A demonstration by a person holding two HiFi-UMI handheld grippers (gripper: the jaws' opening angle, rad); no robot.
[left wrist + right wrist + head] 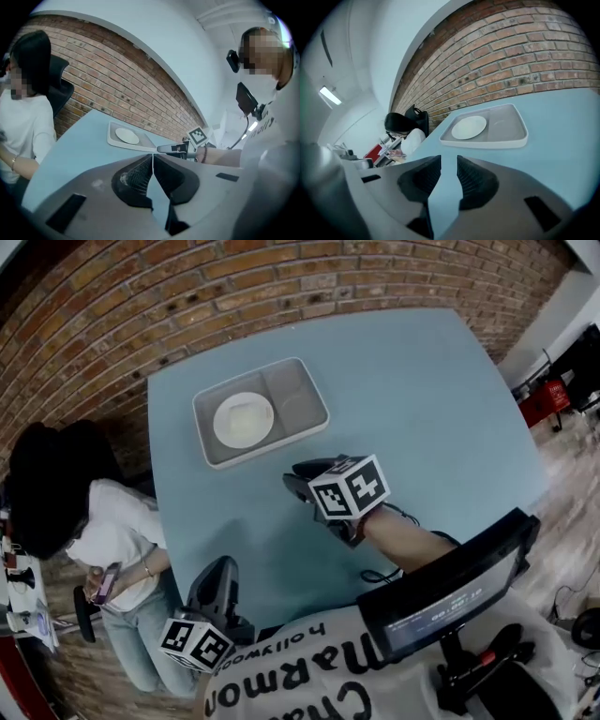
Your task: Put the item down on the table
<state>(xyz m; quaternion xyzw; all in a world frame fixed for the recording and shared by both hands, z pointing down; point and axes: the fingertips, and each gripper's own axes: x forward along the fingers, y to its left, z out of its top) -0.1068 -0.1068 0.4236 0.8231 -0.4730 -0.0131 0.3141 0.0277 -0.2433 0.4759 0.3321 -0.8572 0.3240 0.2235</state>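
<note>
Ahead, plate [243, 419] sits in tray [298, 405] (on table [422, 399]).

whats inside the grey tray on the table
A round white plate lies in one compartment of the tray, and nothing shows on the plate. The other compartment looks bare. Whatever is under the plate is covered by it.

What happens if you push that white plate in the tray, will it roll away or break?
The white plate lies flat, so it probably won't roll. It looks stiff and smooth, so it may slide until it hits the wall of the tray. If it's ceramic, which I can't tell, dropping it could chip it.
</note>
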